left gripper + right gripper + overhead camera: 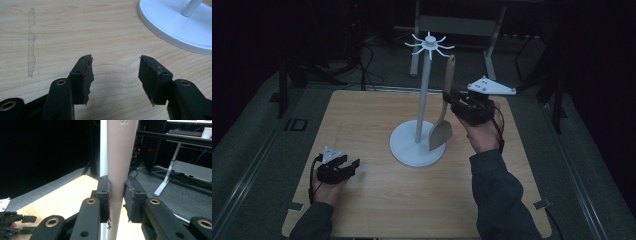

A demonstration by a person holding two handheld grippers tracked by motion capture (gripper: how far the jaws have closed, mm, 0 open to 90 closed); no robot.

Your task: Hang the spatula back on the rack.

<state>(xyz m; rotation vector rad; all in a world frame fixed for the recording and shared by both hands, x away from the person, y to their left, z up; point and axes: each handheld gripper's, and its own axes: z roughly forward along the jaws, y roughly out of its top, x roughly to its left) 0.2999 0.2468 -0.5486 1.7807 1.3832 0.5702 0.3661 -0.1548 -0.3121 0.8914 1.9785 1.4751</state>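
Note:
A pale wooden spatula [440, 134] hangs upright, blade down, just right of the white hook stand [423, 95]. My right gripper [448, 97] is shut on its handle about midway up, and the handle's top reaches close under the stand's ring of hooks [430, 45]. In the right gripper view the handle [121, 157] runs up between the two pads [103, 195], with the stand's pole [103, 150] right behind it. My left gripper [354, 165] rests low at the table's front left, open and with nothing in it [115, 75], pointing toward the stand's round base [175, 25].
The light wooden table [362, 115] has dark floor around it. A strip of old tape residue [31, 42] marks the wood left of my left gripper. A desk frame [457, 25] stands behind the table. The spatula's blade hangs over the stand's base [404, 150].

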